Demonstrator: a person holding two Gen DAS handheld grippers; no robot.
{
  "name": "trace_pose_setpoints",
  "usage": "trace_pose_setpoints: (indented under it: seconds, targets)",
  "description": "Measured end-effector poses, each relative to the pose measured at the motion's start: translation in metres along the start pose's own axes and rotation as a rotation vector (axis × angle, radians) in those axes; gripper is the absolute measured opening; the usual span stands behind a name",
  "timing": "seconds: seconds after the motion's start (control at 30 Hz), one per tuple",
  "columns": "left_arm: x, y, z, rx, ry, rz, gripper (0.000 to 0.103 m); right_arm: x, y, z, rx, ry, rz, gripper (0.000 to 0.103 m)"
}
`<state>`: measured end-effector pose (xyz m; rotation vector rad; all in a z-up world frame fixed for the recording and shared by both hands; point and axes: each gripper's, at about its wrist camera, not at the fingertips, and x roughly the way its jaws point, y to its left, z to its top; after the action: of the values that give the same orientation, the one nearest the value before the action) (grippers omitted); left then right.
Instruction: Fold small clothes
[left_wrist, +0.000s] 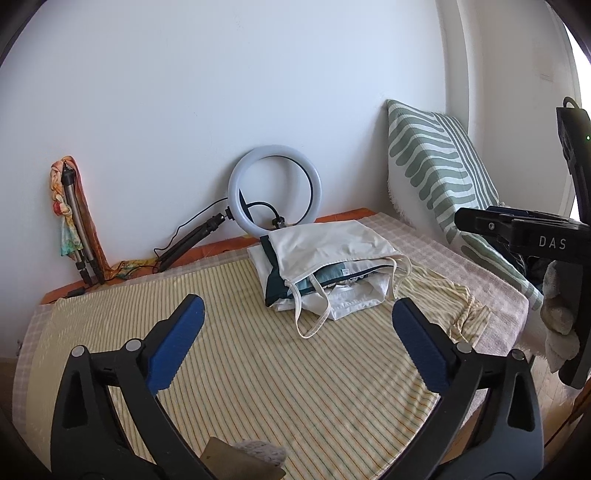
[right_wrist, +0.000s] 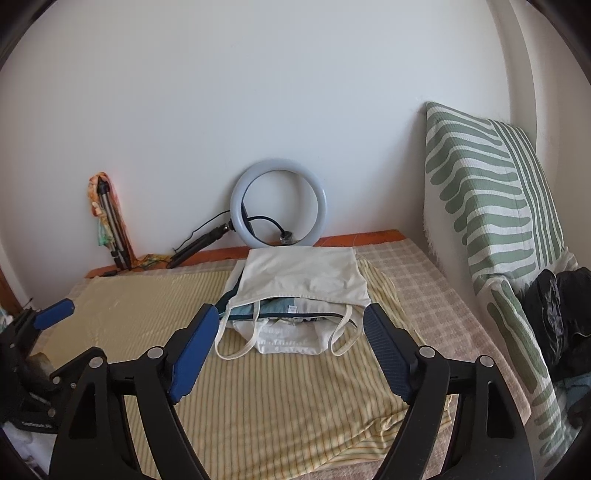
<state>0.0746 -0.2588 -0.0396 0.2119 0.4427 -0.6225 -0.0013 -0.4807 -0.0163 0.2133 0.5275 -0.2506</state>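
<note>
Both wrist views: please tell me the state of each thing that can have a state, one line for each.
Left gripper: open, holds nothing, above the striped cloth.
Right gripper: open, holds nothing.
White top: folded, on top of the pile, straps hanging loose in front.
Pile: stacked folded clothes, resting on the striped cloth.
Striped cloth: spread flat.
Ring light: leaning on the wall; lit or not, unclear.
Pillow: upright, leaning on the wall.

A ring light (right_wrist: 278, 204) leans against the white wall (right_wrist: 258, 92). Left of the ring light lies its black tripod (right_wrist: 199, 243), and farther left a folded stand (left_wrist: 79, 229) wrapped in colourful cloth. Right of it stands a green-striped cushion (right_wrist: 487, 206).
</note>
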Motion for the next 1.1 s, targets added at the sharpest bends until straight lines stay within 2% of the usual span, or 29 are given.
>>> trace_pose_setpoints:
  seconds: [0.17, 0.63, 1.1]
  targets:
    - [0.002, -0.001, -0.008, -0.033, 0.022, -0.031, 0.103, -0.003, -0.001, -0.008, 0.001, -0.009, -0.020, 0.082]
    - [-0.007, 0.002, -0.008, -0.009, -0.001, 0.010, 0.103, -0.001, -0.002, -0.014, 0.011, 0.001, -0.024, 0.083]
    - [-0.010, 0.003, -0.008, -0.012, -0.003, 0.003, 0.103, -0.005, 0.003, -0.015, -0.005, -0.003, -0.022, 0.083]
